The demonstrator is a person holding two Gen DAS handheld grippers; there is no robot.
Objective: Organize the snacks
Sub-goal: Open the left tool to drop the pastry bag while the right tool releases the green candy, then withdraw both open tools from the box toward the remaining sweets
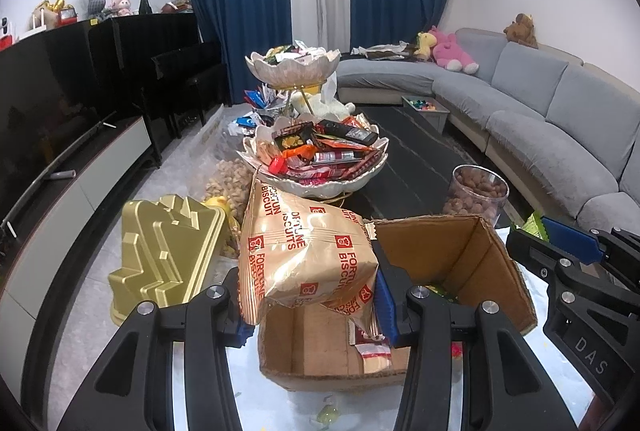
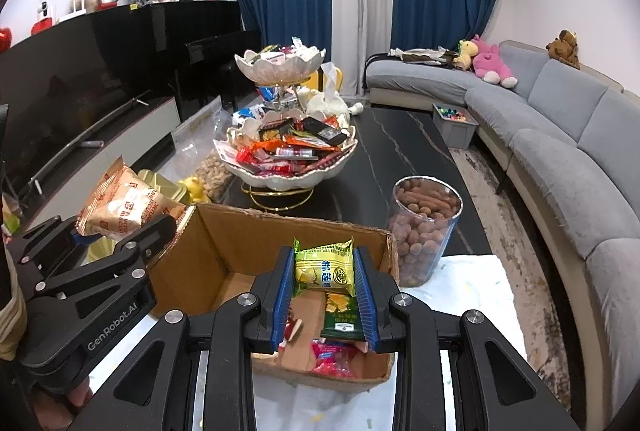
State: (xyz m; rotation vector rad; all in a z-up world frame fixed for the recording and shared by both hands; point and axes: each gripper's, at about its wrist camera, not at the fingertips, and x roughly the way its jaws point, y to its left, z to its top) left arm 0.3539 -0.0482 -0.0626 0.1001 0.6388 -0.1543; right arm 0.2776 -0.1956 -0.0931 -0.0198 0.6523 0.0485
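My left gripper [image 1: 310,271] is shut on a gold biscuit bag [image 1: 304,247] with red print, held above the left end of an open cardboard box [image 1: 460,255]. In the right wrist view that bag [image 2: 124,207] hangs at the box's left corner in the left gripper [image 2: 120,231]. My right gripper [image 2: 324,271] is shut on a small yellow-green snack packet [image 2: 324,267] over the box [image 2: 240,243]. Inside the box lie a green packet [image 2: 340,315] and red wrappers [image 2: 332,355]. The right gripper [image 1: 568,243] shows at the right edge of the left wrist view.
A two-tier shell bowl stand [image 2: 344,171] heaped with snacks stands behind the box on the dark table [image 2: 400,151]. A clear jar of brown nuts [image 2: 424,227] is right of the box. A gold tin [image 1: 164,251] sits left. A grey sofa [image 2: 560,135] runs along the right.
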